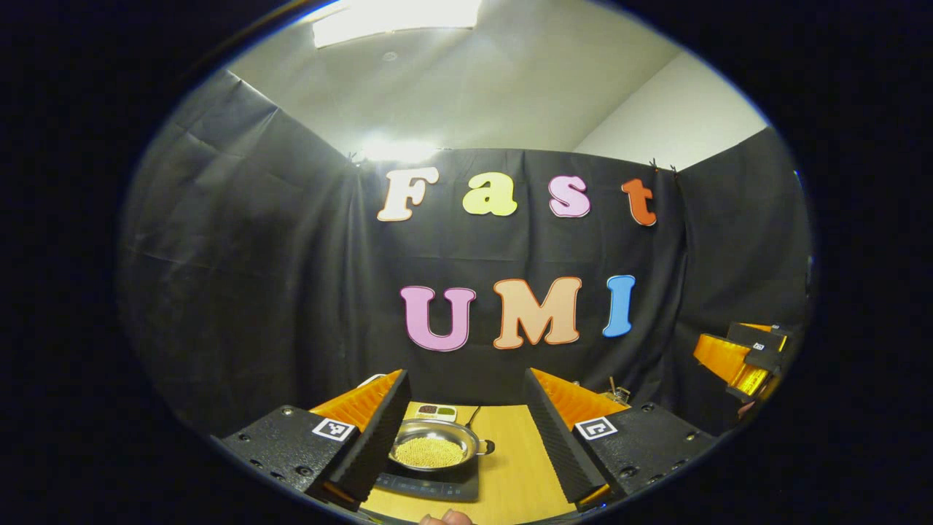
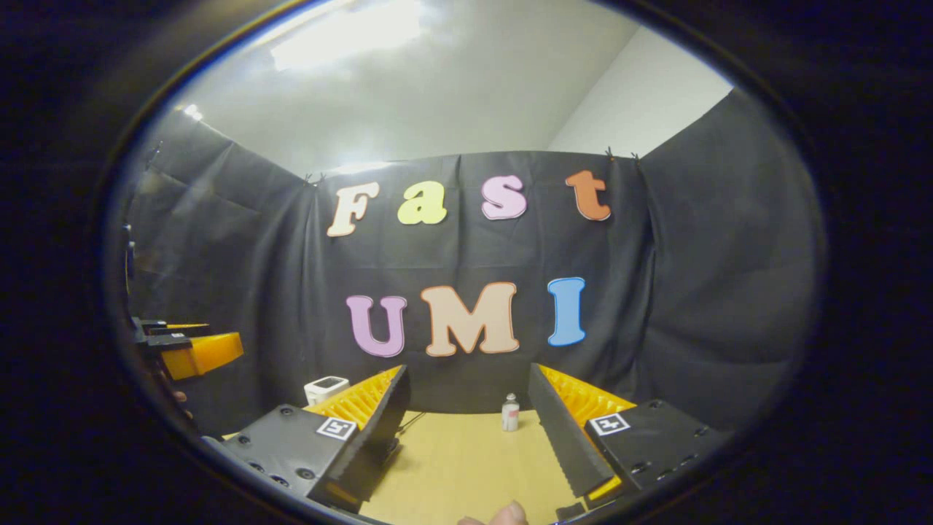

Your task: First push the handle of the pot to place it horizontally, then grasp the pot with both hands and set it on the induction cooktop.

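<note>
One pot (image 1: pixel 430 445) is sitting on one induction cooktop (image 1: pixel 430 483), w/ yellow grains filling its bowl. Its short side handle (image 1: pixel 487 447) is pointing right, and a thin dark long handle or cable is running up-right behind it; can't tell which. The cooktop is lying on the wooden table (image 1: pixel 517 467), near side, slightly left of centre in the left gripper view.

Just past the pot, at the far table edge, one small tray w/ 2 or 3 compartments (image 1: pixel 436 412) is showing dark and green contents. Far right, partly behind the finger, some small metal item is sitting; too small to ID.

Left gripper (image 1: pixel 466 430) is hovering above the near table edge, jaws spread wide, holding nothing, the pot framed between its 2 fingers. A fingertip of the person (image 1: pixel 446 518) is showing at the bottom.

Right gripper (image 2: pixel 466 426) is also hanging w/ jaws wide apart, nothing between them, over bare tabletop. In the right gripper view, one small bottle (image 2: pixel 510 413) is standing upright at the far edge, and one white device (image 2: pixel 326 388) is sitting far left.

Each gripper is also appearing at the edge of the other's view.
</note>
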`<action>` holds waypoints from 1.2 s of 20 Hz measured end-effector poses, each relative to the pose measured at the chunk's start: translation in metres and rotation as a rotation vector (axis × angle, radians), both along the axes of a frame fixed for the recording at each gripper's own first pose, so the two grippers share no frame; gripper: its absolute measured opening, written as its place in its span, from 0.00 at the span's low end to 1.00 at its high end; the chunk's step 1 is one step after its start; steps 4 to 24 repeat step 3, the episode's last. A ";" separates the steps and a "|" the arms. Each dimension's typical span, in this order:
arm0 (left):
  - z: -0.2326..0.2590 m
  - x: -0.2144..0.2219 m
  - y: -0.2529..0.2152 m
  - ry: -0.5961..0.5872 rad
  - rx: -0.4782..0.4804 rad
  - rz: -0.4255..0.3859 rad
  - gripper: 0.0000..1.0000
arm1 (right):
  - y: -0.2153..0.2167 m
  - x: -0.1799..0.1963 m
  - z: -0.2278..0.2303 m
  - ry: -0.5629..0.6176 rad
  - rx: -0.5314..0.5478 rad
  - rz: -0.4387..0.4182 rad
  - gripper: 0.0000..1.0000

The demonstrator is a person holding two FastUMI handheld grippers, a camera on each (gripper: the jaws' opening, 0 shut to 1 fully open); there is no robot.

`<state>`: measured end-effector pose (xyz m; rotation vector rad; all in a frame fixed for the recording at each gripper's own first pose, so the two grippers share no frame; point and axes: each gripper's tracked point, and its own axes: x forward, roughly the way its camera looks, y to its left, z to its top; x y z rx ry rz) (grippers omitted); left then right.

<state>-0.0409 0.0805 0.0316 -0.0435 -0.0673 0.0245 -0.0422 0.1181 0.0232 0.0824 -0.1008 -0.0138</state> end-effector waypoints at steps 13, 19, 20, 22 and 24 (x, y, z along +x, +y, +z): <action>0.004 -0.002 -0.001 -0.014 0.044 -0.002 0.95 | 0.013 0.009 0.006 0.000 0.007 0.017 0.93; 0.004 -0.002 -0.001 -0.014 0.044 -0.002 0.95 | 0.013 0.009 0.006 0.000 0.007 0.017 0.93; 0.004 -0.002 -0.001 -0.014 0.044 -0.002 0.95 | 0.013 0.009 0.006 0.000 0.007 0.017 0.93; 0.004 -0.002 -0.001 -0.014 0.044 -0.002 0.95 | 0.013 0.009 0.006 0.000 0.007 0.017 0.93; 0.004 -0.002 -0.001 -0.014 0.044 -0.002 0.95 | 0.013 0.009 0.006 0.000 0.007 0.017 0.93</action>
